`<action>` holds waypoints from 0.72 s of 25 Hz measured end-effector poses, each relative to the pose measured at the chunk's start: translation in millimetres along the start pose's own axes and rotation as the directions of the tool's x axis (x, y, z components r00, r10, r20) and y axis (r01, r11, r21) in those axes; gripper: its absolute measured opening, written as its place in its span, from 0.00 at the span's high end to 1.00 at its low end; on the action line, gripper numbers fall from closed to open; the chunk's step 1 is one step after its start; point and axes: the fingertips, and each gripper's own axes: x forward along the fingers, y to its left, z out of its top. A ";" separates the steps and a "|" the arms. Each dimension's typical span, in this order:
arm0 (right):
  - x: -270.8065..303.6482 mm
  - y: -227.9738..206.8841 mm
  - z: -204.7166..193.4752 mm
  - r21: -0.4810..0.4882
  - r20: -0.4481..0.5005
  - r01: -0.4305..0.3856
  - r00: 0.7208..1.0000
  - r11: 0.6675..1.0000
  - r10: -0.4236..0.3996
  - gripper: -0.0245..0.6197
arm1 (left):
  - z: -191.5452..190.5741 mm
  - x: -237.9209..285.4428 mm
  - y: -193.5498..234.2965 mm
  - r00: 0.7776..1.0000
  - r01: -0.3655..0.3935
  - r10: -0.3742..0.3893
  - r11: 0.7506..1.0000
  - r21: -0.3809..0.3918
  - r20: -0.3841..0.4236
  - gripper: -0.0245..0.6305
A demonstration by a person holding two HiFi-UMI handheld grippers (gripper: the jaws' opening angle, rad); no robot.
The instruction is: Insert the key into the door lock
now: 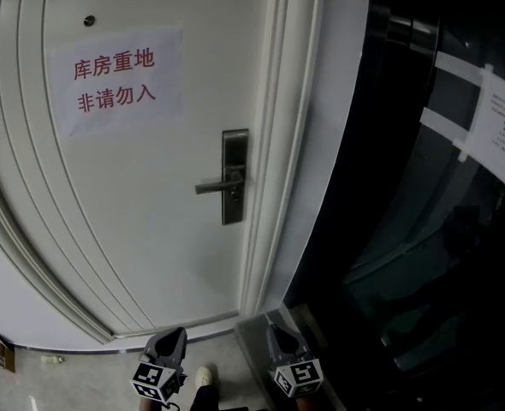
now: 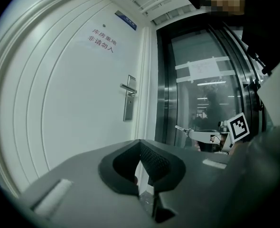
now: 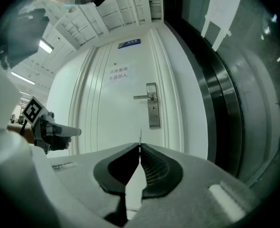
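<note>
The white door [image 1: 150, 229] carries a steel lock plate [image 1: 234, 176] with a lever handle and a keyhole below it. Both grippers are low in the head view, well short of the door. My right gripper [image 1: 280, 334] is shut on a thin key [image 3: 140, 136], whose blade sticks out past the jaw tips toward the lock plate [image 3: 152, 106]. The key [image 2: 182, 128] also shows in the left gripper view. My left gripper [image 1: 174, 337] is shut with nothing between its jaws, and the lock plate [image 2: 129, 99] is far ahead of it.
A paper sign [image 1: 115, 80] with red print is taped to the upper door. Right of the door frame stands a dark glass wall [image 1: 424, 212] with white paper strips [image 1: 492, 118]. The person's shoe [image 1: 204, 377] is on the floor between the grippers.
</note>
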 end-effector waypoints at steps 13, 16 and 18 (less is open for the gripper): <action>93.4 -28.5 20.5 -0.014 0.012 0.085 0.996 0.996 -0.084 0.95 | 28.2 81.4 71.2 0.998 0.064 -0.064 0.998 -0.006 0.001 0.96; 109.0 -34.2 29.5 -0.035 0.019 0.098 0.995 0.995 -0.097 0.95 | 30.2 95.9 81.3 0.997 0.080 -0.080 0.997 -0.006 -0.005 0.96; 118.4 -37.4 38.3 -0.063 0.028 0.100 0.995 0.993 -0.098 0.95 | 30.4 104.1 87.0 0.996 0.089 -0.089 0.996 -0.007 -0.010 0.96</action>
